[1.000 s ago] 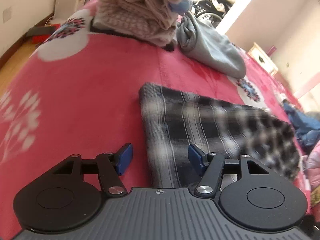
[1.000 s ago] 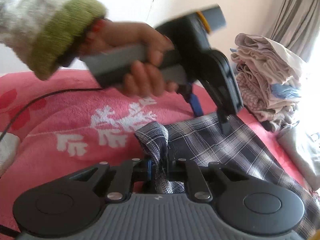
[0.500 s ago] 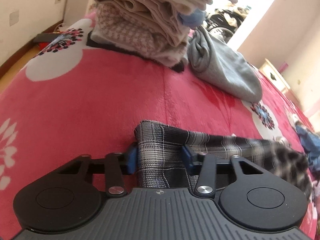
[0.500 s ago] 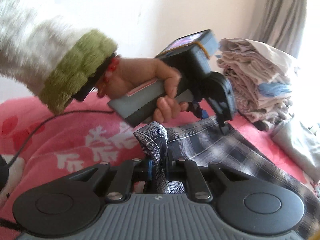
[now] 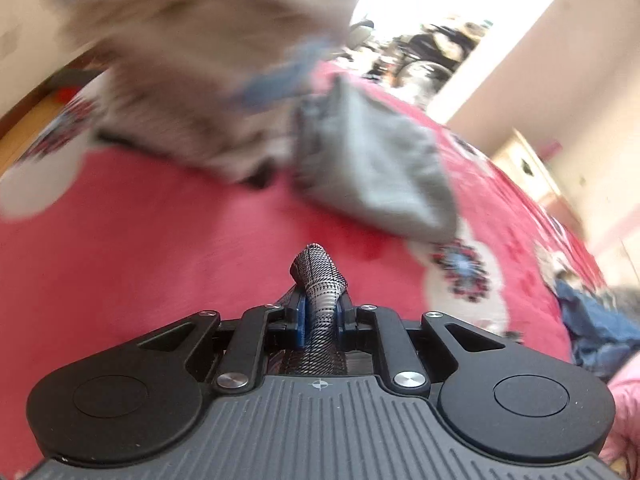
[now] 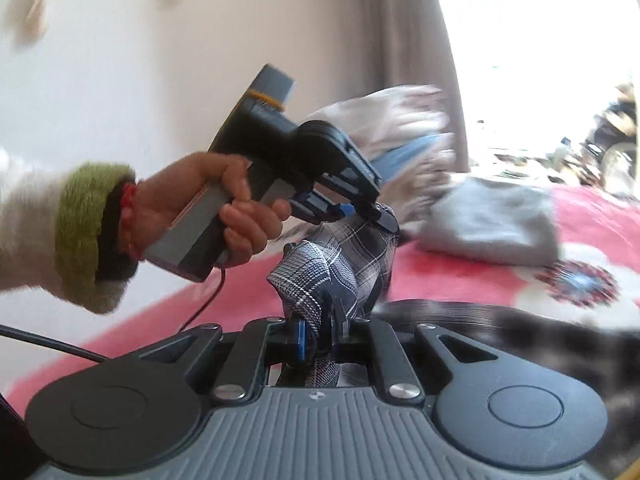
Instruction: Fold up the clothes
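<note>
Both grips are on the plaid shirt (image 6: 352,256), one corner each, and I judge the step in hand to be lifting that edge clear of the bed (image 5: 140,248) to carry it over for a fold. To do it well I should hold the two corners level and at an even spread, so the edge between them hangs taut without a twist, and travel slowly enough that the trailing cloth drags flat instead of bunching. The frames are motion-blurred, which suggests I am moving fast; easing off would help the fold line land straight. My left gripper (image 5: 320,314): jaws closed down to the thickness of the cloth, a rolled nub of shirt poking out just ahead of the blue pads (image 5: 301,318), nothing else touching. My right gripper (image 6: 318,338): jaws likewise pinched tight on a bunched corner that stands up just ahead of them. In the right view, the left gripper sits ahead and above my right jaws, with shirt hanging from it and the rest of the shirt trailing off to the right, over the bed. Well ahead of both jaws lie a grey garment (image 5: 372,168) and a blurred stack of folded clothes (image 5: 192,80); I must keep the swing short of them.
</note>
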The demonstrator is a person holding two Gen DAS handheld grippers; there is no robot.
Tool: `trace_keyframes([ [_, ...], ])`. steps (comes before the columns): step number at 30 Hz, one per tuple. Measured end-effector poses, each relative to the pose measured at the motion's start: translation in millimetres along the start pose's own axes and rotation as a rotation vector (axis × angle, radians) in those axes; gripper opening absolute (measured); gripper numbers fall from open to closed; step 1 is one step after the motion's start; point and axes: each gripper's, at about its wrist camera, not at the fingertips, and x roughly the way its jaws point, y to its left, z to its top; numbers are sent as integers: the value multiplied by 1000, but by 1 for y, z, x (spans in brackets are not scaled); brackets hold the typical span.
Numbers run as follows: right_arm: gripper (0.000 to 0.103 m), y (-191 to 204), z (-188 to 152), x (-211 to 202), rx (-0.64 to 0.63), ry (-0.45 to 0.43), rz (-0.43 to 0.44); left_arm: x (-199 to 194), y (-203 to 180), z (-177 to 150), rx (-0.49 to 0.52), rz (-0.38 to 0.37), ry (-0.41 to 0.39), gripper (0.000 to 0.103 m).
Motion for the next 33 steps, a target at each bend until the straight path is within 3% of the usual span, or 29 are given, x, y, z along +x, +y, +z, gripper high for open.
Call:
trace_keyframes([
  [6, 12, -61, -5, -57, 226, -73, -129, 39, -110, 13, 177, -28, 63, 11],
  [15, 12, -121, -41, -116, 555, -87, -318, 105, -237, -29, 430, -72, 160, 10],
  [22, 12, -135, -53, -142, 615, -99, -394, 132, -278, -51, 459, -90, 165, 9],
  [33, 12, -156, -75, -159, 684, -97, -465, 146, -311, -74, 544, -130, 126, 9],
])
